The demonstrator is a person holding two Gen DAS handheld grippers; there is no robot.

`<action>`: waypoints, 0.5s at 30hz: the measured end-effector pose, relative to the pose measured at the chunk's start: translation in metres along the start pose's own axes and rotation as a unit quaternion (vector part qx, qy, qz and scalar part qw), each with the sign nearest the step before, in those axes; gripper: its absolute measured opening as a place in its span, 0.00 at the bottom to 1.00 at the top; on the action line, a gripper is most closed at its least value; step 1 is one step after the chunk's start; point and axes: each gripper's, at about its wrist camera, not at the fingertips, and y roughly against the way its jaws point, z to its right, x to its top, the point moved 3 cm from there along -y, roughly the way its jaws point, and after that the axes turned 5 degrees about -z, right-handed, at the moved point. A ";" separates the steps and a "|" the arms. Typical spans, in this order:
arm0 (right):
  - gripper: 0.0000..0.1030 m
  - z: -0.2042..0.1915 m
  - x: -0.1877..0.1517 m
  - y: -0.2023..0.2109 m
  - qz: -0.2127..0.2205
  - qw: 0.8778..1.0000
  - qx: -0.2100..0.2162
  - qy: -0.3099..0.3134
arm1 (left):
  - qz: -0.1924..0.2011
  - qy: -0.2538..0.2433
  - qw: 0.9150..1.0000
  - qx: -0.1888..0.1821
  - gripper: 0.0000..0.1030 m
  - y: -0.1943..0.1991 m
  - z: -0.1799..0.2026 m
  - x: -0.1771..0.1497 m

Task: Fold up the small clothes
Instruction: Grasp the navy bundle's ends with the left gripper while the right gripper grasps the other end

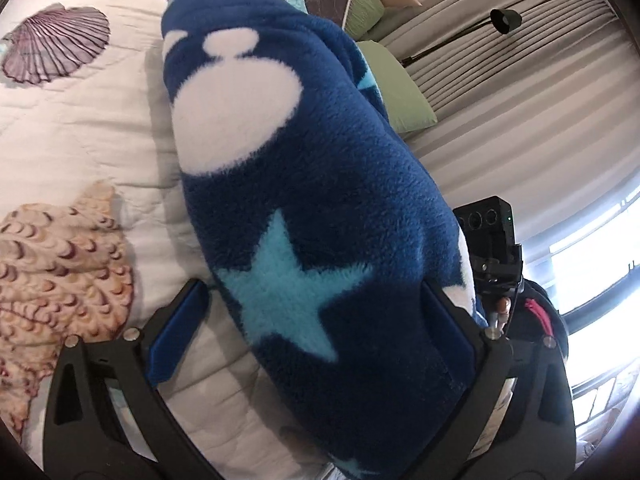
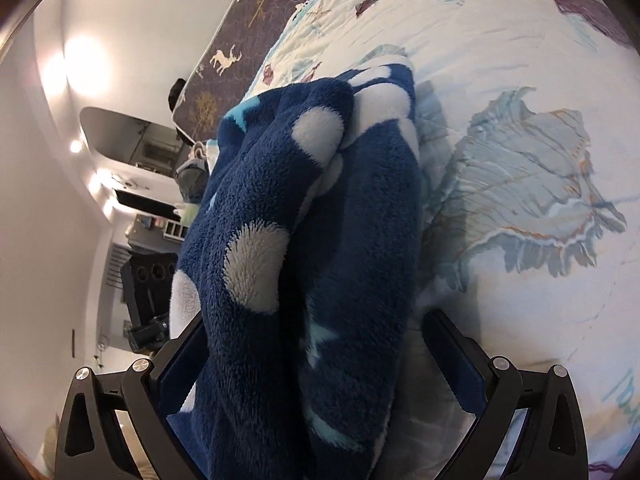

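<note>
One fleece garment [image 1: 304, 184], navy with white dots and blue stars, lies doubled over on the shell-print quilt [image 1: 80, 128], so a fold looks made. Both the left gripper [image 1: 316, 320] and right gripper [image 2: 312, 344] stand spread wide, fabric between the jaws but unpinched. Squaring up may remain.

Blue fleece garment [image 1: 320, 208] (star-patterned) lies between the left gripper's [image 1: 316, 312] spread jaws; shell quilt [image 1: 80, 128] beneath.

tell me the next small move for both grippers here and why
Probably back both off. The left gripper and right gripper stand wide open, pads not pressing, with the blue fleece garment bunched between them on the quilt. Then regrip an edge.
</note>
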 end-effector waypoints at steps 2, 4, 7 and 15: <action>1.00 -0.005 0.002 -0.007 -0.003 1.000 -0.006 0.010 | -0.006 -0.002 1.000 -0.007 1.00 -0.003 0.000 -0.003; 1.00 -0.009 0.004 -0.014 -0.007 1.000 -0.004 0.018 | -0.013 -0.001 1.000 -0.013 1.00 -0.008 0.000 -0.002; 1.00 -0.011 0.010 -0.019 -0.011 1.000 -0.002 0.023 | -0.019 -0.003 1.000 -0.021 1.00 -0.008 0.000 -0.001; 1.00 -0.009 0.014 -0.019 -0.016 0.999 0.013 0.034 | -0.013 -0.018 1.000 -0.004 1.00 -0.003 0.007 -0.005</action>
